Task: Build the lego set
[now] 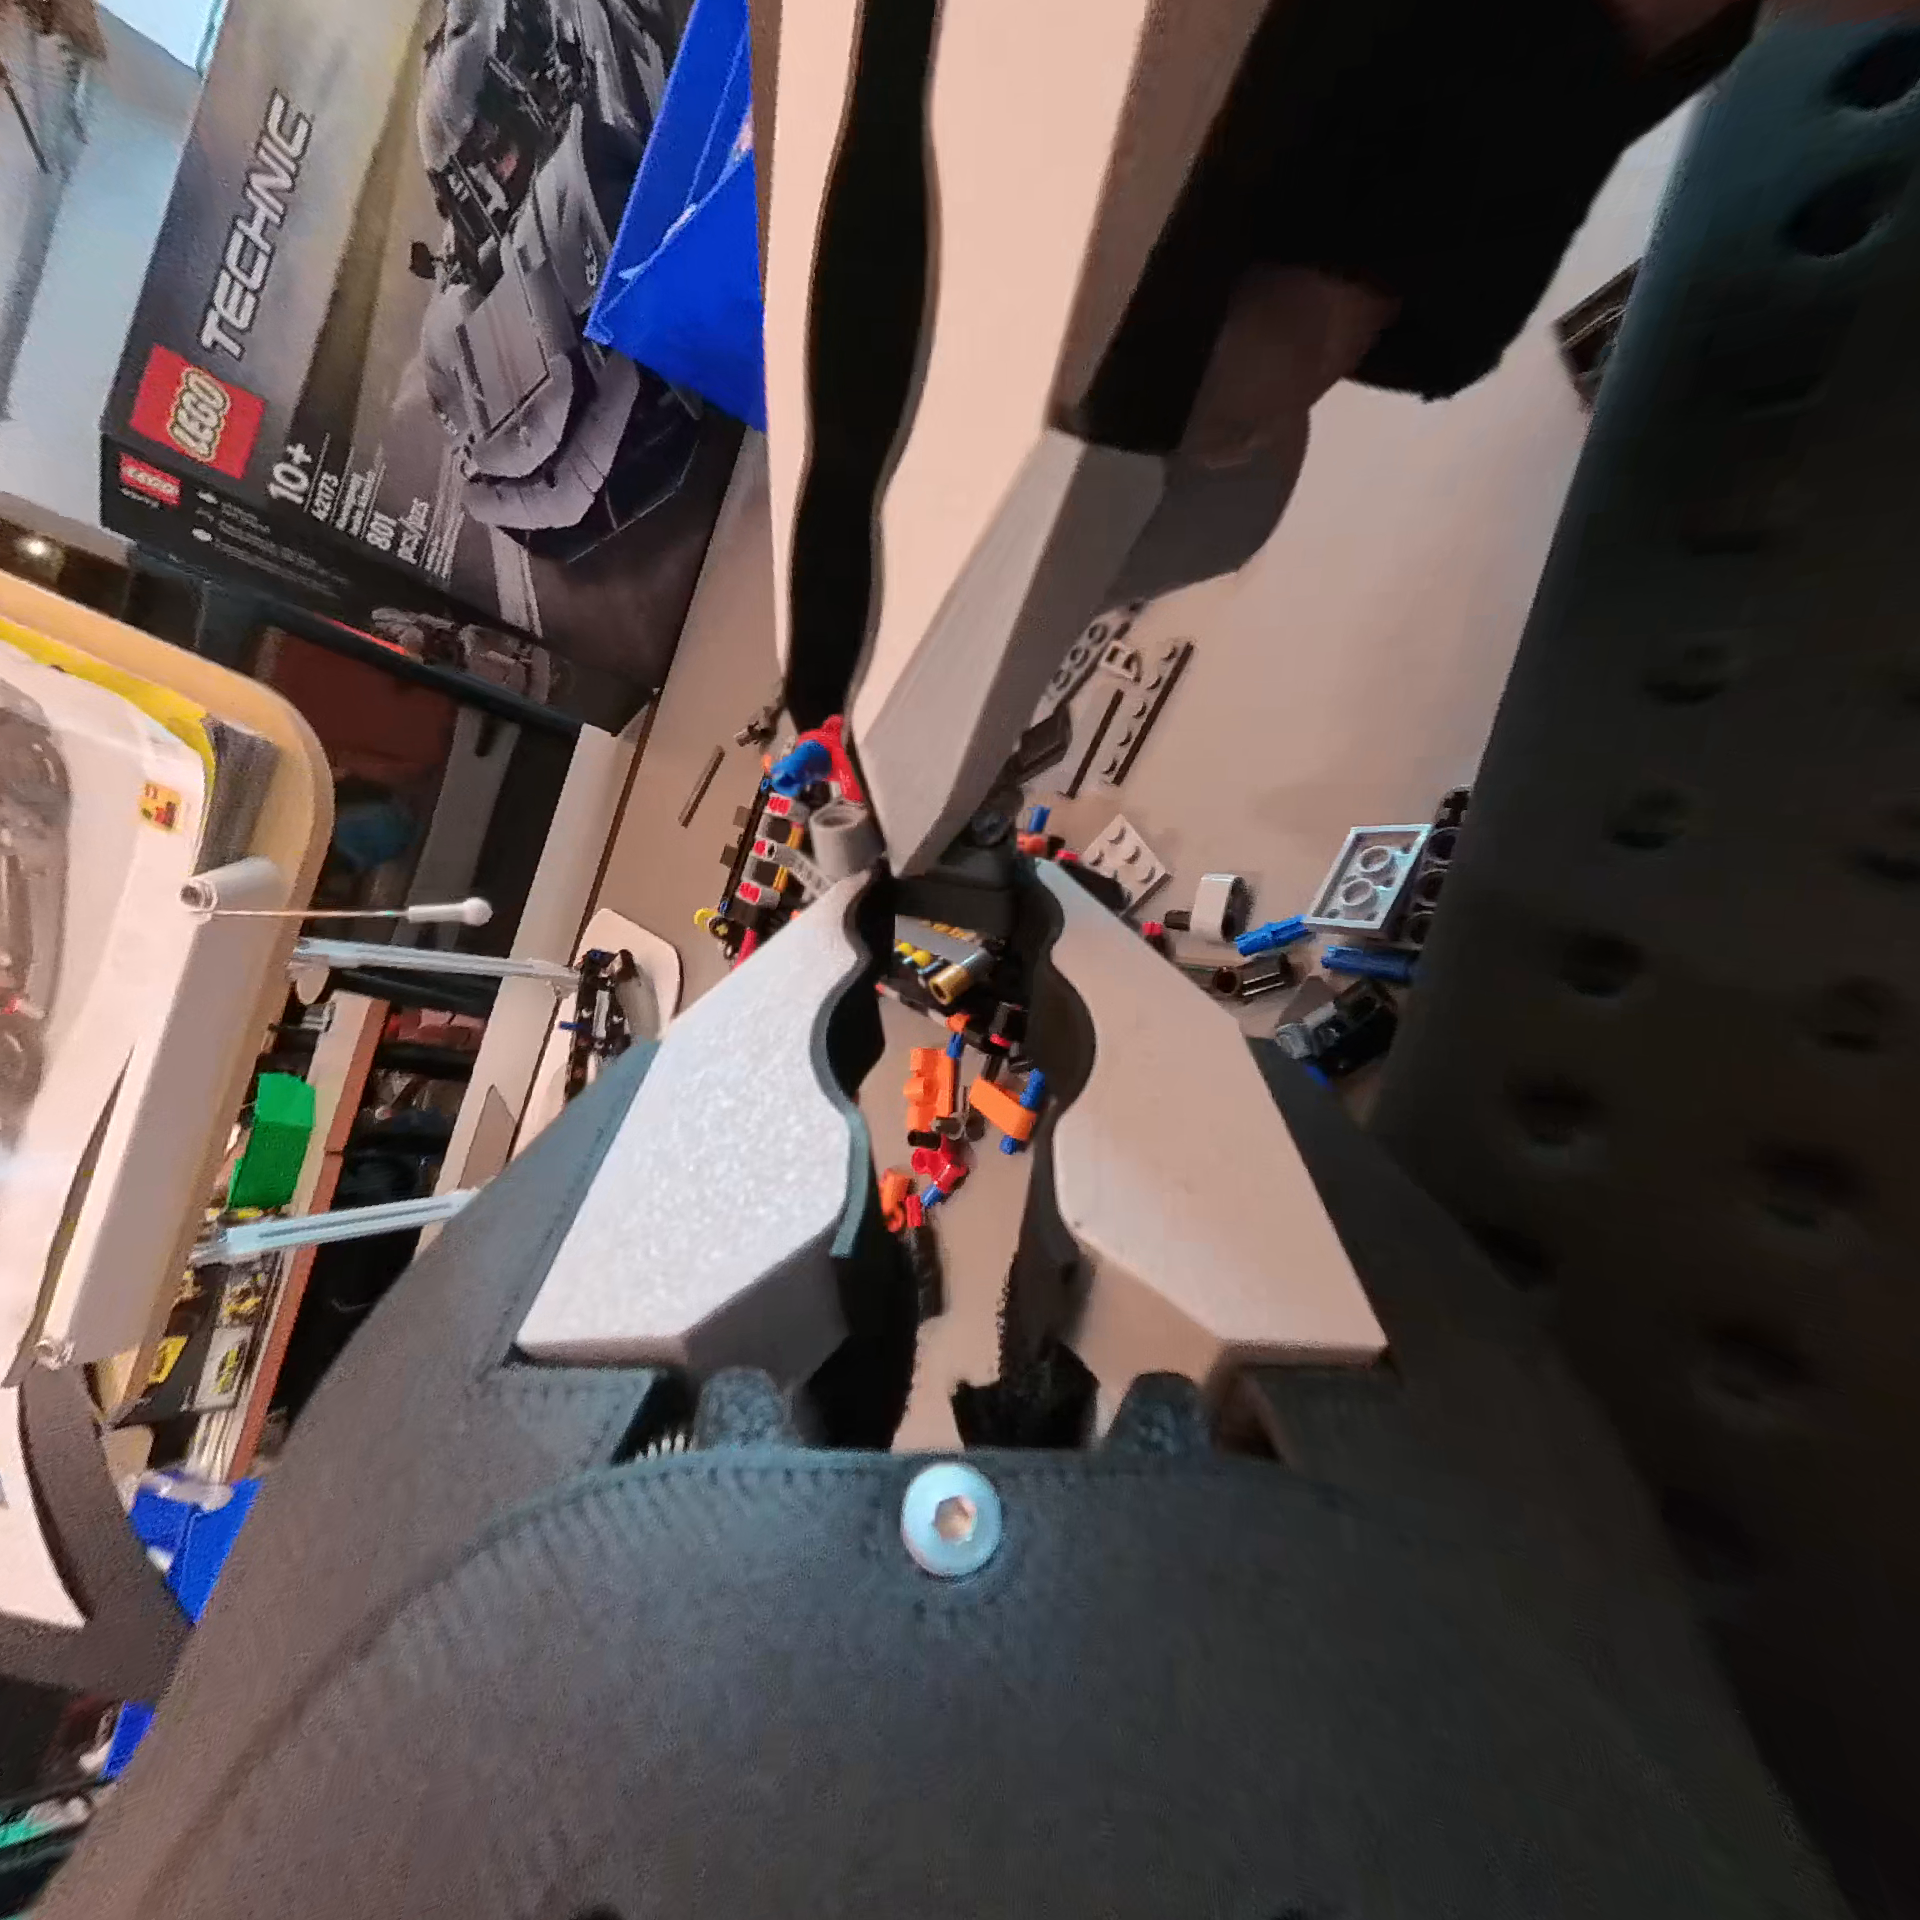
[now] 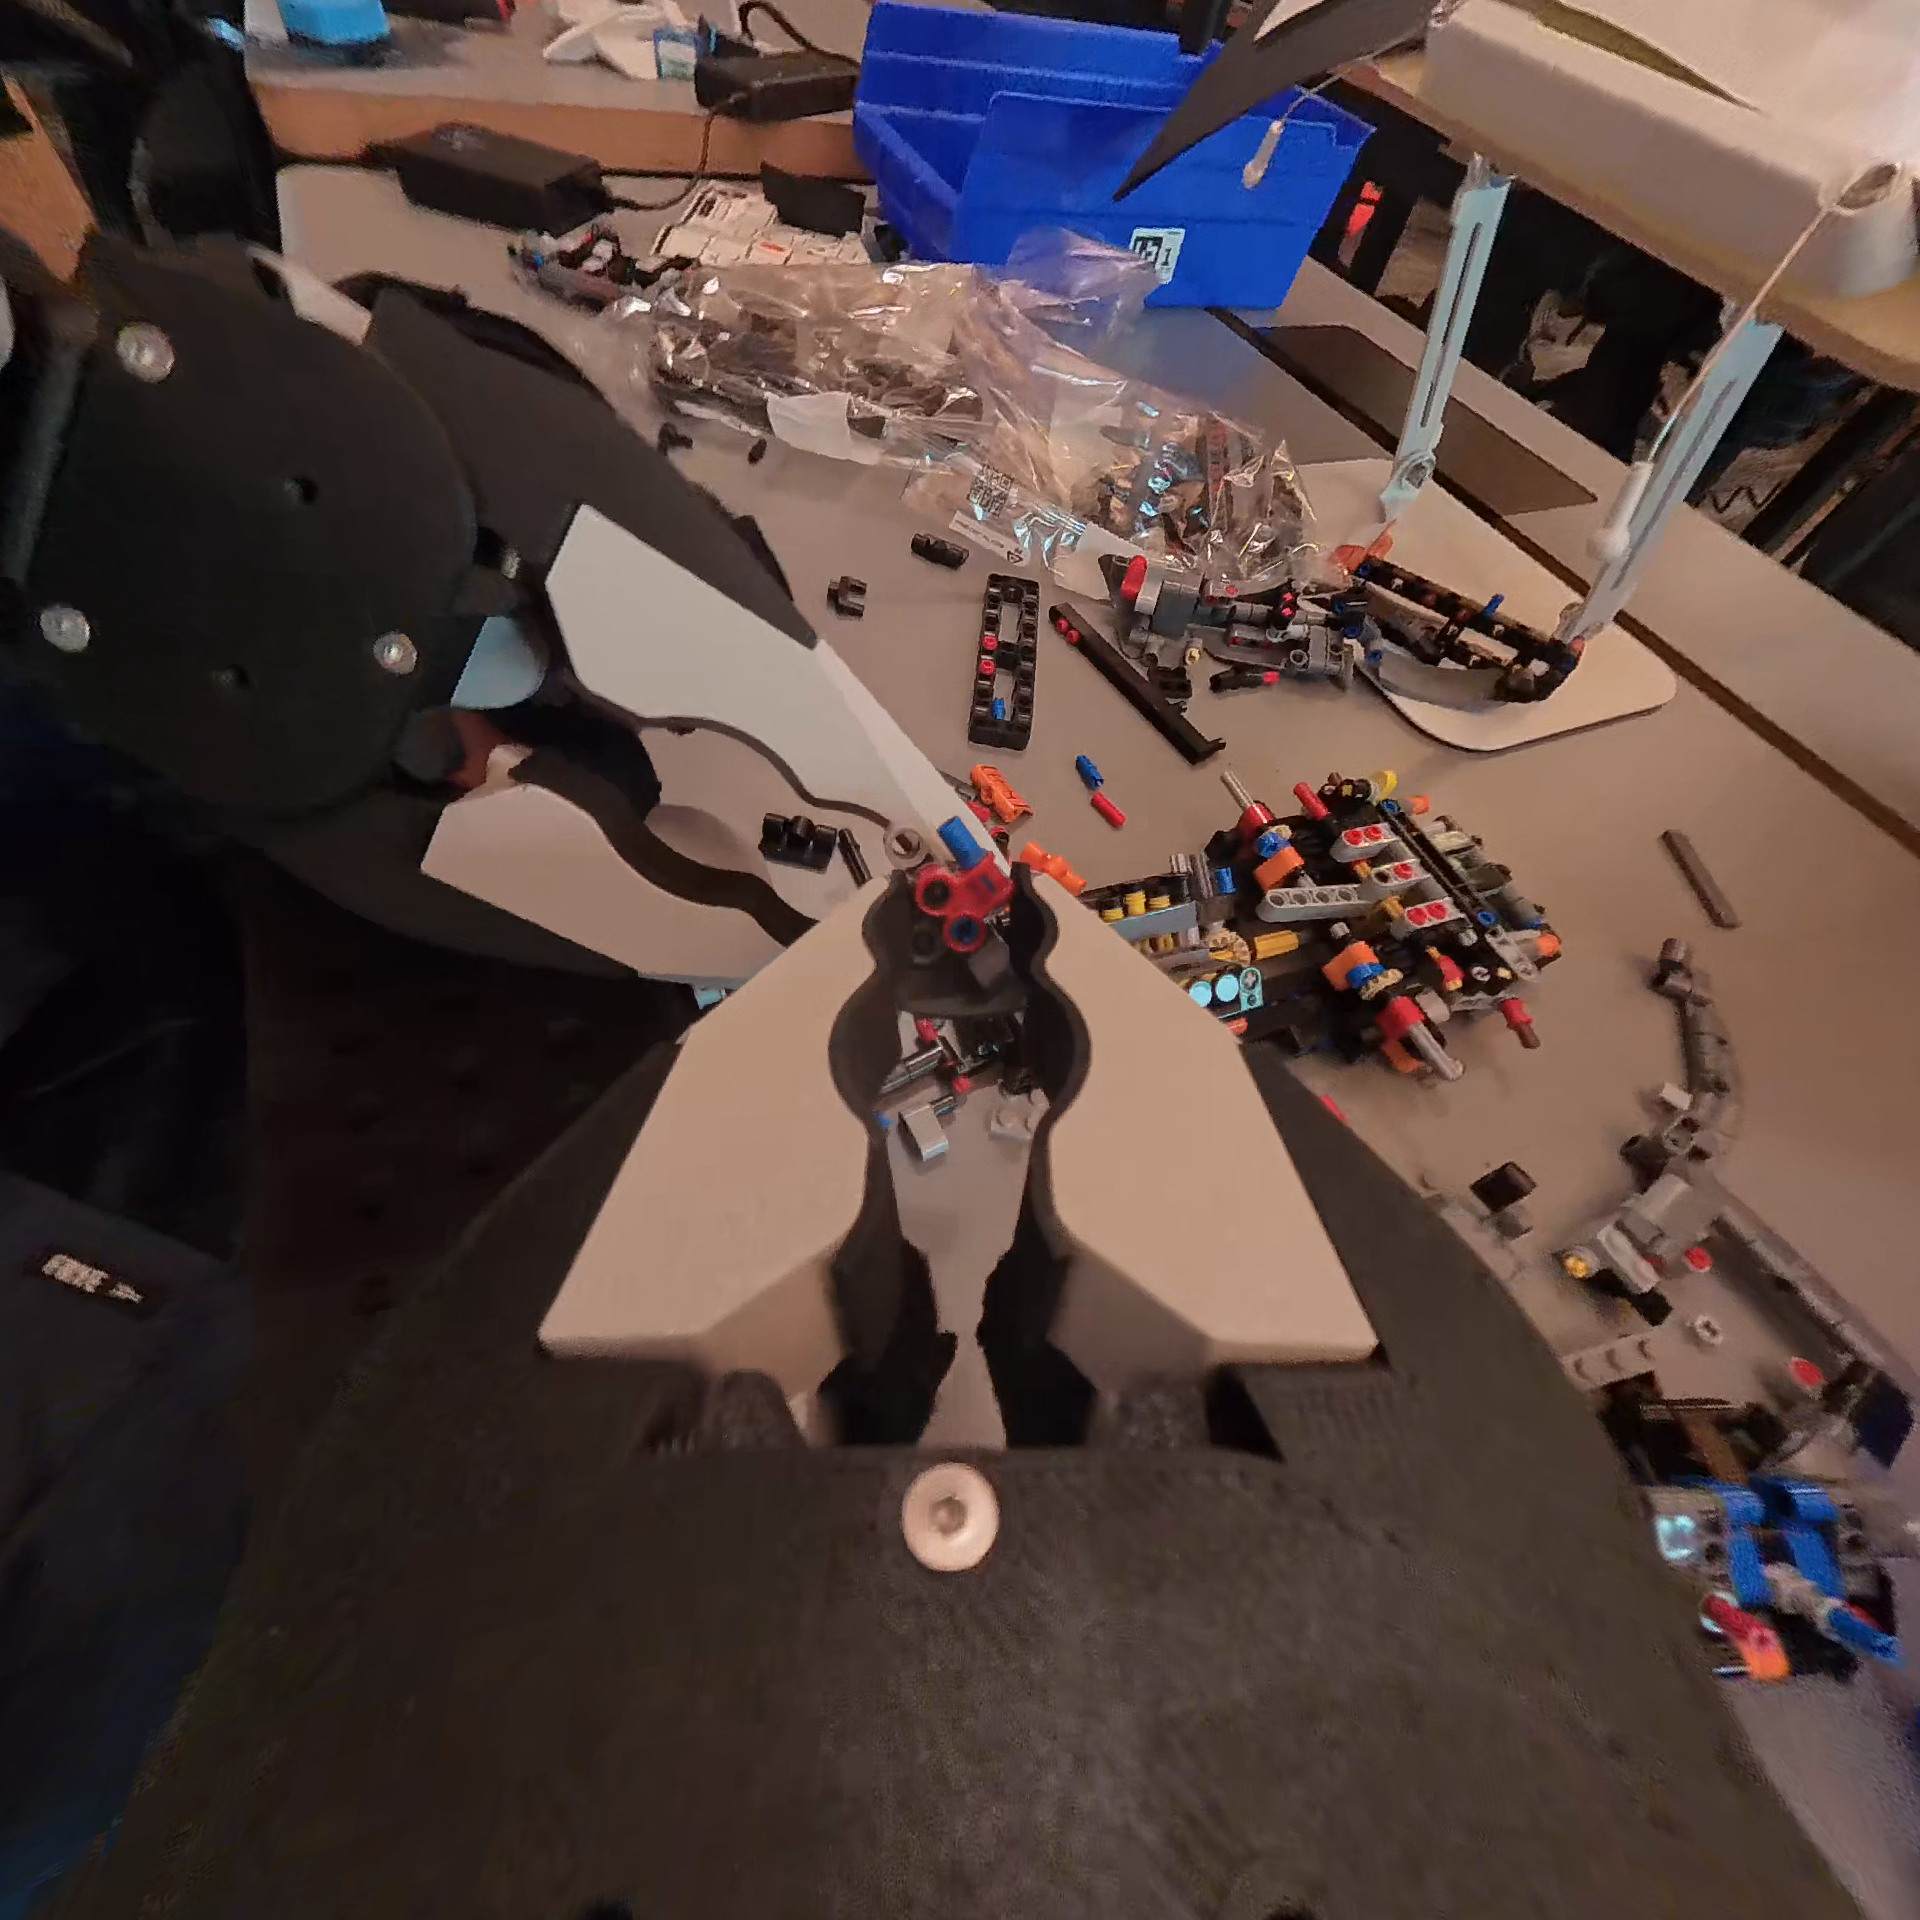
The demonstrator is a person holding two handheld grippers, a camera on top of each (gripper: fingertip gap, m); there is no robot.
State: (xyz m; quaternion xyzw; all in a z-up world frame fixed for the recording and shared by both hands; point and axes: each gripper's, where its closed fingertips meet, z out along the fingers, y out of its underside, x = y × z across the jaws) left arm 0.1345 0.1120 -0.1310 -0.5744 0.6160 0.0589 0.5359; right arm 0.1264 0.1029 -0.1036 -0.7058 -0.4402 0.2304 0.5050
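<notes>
- The right hand-held gripper (image 2: pixel 951 914) has its fingers drawn nearly together at the tips, pinching a small black piece (image 2: pixel 951 982) that carries a red connector (image 2: pixel 961 894) with a blue pin (image 2: pixel 956 836) standing out of its far end.
- The left hand-held gripper (image 2: pixel 914 831) comes in from the left of the right one, its fingers closed almost edge to edge; its tips meet the same small cluster at the blue pin, though whether they actually grip it cannot be told.
- In the left wrist view the left hand-held gripper (image 1: pixel 945 904) shows a narrow gap at its tips around the black piece (image 1: pixel 961 883), and the right hand-held gripper (image 1: pixel 904 831) reaches down from above to the same spot.
- Just beyond and right of the right gripper's tips, the main Lego build (image 2: pixel 1340 925) lies flat on the bench (image 2: pixel 1766 831), a dense block of black, grey, red, orange and yellow parts.
- Farther off, a black frame (image 2: pixel 1003 660) and a long black beam (image 2: pixel 1132 681) lie apart on the bench.
- Beyond those lie clear bags (image 2: pixel 935 384) of parts, with a blue bin (image 2: pixel 1091 156) behind them.
- To the near right sits a blue sub-assembly (image 2: pixel 1777 1569), partly blurred.
- Loose orange pieces (image 1: pixel 956 1091) lie under the left gripper.
- A Lego box (image 1: pixel 395 343) stands at its far left.
</notes>
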